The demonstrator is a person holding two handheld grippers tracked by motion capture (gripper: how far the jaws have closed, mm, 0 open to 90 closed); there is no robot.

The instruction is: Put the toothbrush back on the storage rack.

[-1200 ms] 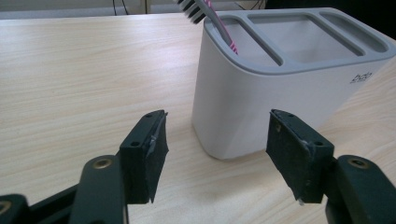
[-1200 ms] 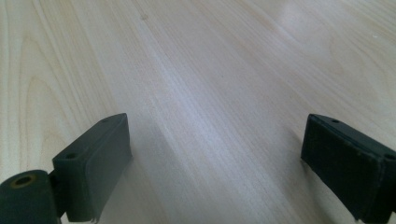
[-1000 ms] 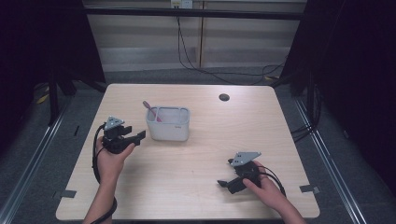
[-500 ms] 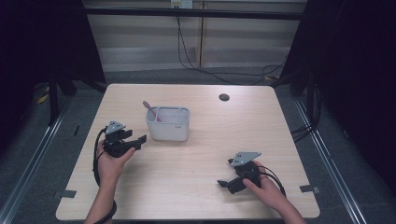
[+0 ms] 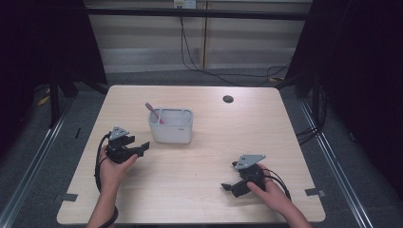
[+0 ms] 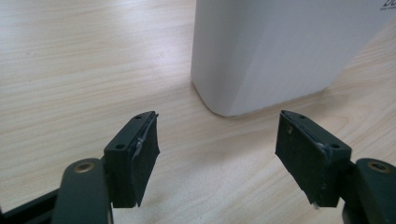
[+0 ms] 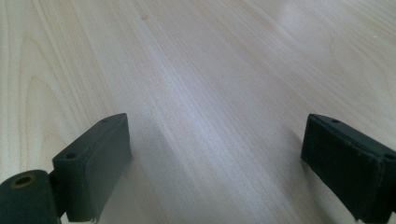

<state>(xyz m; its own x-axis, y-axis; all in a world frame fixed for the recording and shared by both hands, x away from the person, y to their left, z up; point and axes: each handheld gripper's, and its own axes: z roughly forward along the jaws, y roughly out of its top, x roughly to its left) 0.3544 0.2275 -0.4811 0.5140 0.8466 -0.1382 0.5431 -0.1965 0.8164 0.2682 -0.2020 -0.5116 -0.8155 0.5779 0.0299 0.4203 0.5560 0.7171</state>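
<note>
With the pink toothbrush already leaning inside the white holder, little seems left: the left gripper sits spread and empty just beside the holder, the right gripper likewise agape well apart.

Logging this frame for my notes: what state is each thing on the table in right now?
left gripper: open, holding nothing, low over the table, aimed at the container's near corner.
right gripper: open, holding nothing, low over bare wood.
white container: upright on the table, open at the top.
pink utensil: standing tilted inside the container, its end sticking out over the rim.
table: wooden, with a small dark round spot near the far edge.
</note>
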